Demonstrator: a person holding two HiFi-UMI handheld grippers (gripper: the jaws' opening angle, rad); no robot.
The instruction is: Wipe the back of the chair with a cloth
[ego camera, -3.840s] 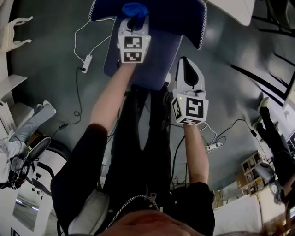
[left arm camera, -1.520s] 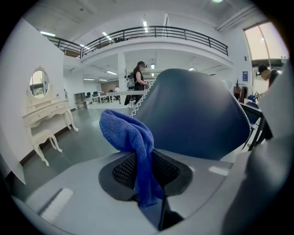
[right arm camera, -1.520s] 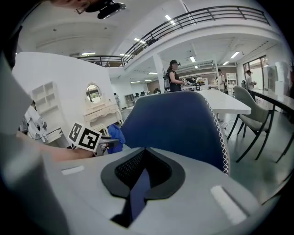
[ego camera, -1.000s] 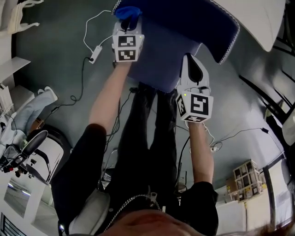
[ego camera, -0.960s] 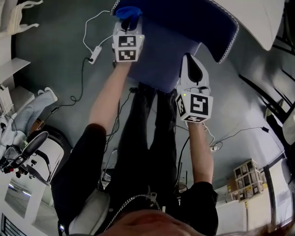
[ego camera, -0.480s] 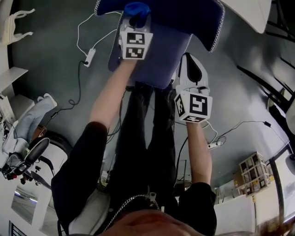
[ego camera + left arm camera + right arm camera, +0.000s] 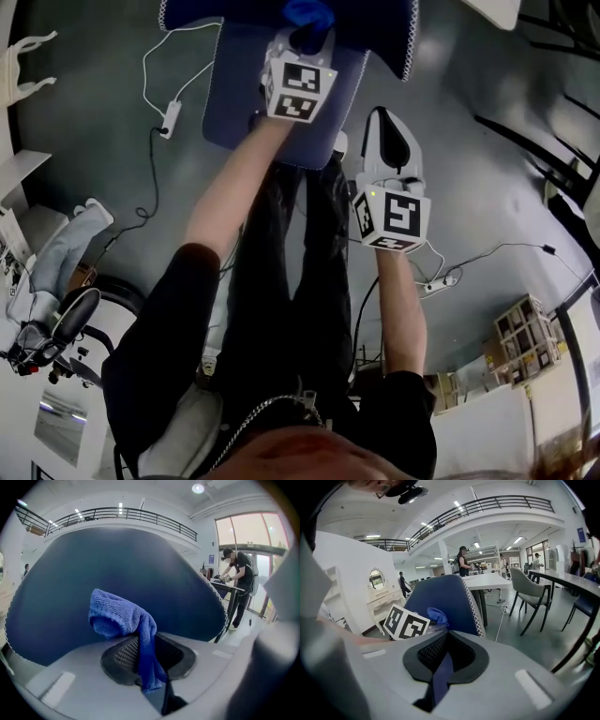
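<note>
Left tool clamped on crumpled blue ribbed cloth, which sits against dark navy fabric chair back. Right tool jaws together, empty, near chair's side.

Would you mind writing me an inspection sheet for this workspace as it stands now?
Surface: grey floor.
Job's things: blue cloth held up to the dark blue chair back.
Clutter: stacked boxes at the floor's edge.
Grippers: left gripper shut on the cloth; right gripper shut, holding nothing, beside the chair.
Cables: white cable with an inline switch; power strip.
Surroundings: white dresser, table, grey chair, people behind.
</note>
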